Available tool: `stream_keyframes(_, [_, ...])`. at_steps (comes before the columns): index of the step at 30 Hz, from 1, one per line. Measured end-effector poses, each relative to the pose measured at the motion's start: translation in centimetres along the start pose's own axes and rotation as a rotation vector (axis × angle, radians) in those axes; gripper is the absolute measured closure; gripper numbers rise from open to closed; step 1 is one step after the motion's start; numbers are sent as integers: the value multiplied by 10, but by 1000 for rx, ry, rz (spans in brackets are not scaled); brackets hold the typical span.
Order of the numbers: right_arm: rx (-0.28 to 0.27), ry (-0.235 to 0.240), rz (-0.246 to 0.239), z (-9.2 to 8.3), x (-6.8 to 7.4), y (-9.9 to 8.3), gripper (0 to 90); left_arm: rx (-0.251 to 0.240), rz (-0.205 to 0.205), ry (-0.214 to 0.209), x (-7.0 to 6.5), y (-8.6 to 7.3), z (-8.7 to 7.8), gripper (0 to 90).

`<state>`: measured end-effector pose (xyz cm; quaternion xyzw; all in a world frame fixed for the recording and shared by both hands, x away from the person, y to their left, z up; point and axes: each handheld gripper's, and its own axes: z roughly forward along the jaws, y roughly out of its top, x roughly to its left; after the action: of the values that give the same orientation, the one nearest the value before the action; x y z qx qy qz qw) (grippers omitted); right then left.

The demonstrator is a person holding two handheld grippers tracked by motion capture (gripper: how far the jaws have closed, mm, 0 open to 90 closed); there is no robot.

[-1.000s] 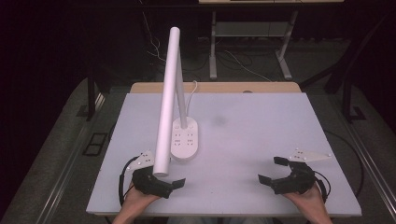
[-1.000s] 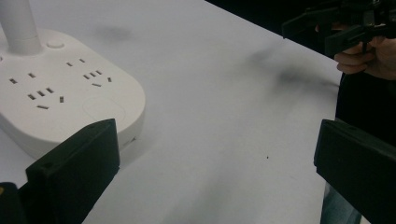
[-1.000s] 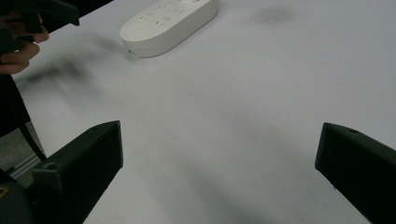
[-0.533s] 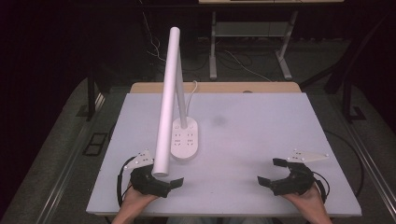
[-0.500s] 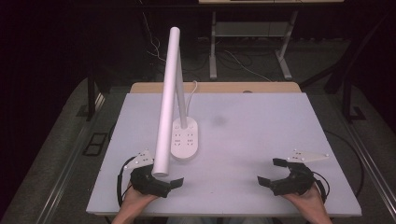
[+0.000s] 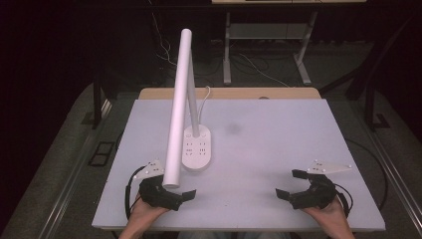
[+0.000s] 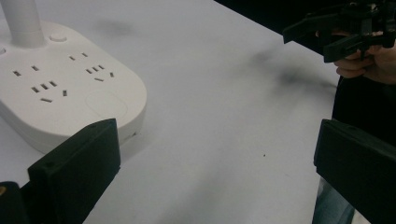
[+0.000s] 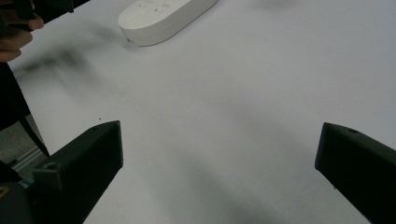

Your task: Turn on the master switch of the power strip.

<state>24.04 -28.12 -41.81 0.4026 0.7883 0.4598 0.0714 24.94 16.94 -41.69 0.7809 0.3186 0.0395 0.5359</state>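
Table point(image 6: 298, 144): a wide white top, bare across most of its face, so both hands have room to work around the lamp.
Lamp point(image 6: 178, 107): the landmark here, a white desk lamp left of the table's middle; its long tube head leans forward toward the person, its low end hanging over the near side of the table.
Lamp base point(image 7: 65, 88): an oval white block with socket slots on top, flat on the table, likely heavy enough to steady the leaning head.
Cord point(image 6: 205, 94): runs off the far edge behind the base, out of the way.
Left gripper point(image 6: 166, 195): just in front of the base and under the tube's tip, jaws spread wide, holding nothing; it looks parked within easy reach of the lamp.
Right gripper point(image 6: 298, 191): well to the right of the lamp near the front edge, jaws wide apart and empty, resting in the hand, seemingly waiting.
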Motion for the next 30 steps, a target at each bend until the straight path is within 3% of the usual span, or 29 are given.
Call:
stream_keyframes(10, [2, 13, 1, 1, 0, 0, 3, 6, -36, -18, 5, 10, -1, 0])
stream_keyframes(30, [0, 4, 9, 1, -3, 0, 3, 40, -23, 7, 15, 31, -3, 0])
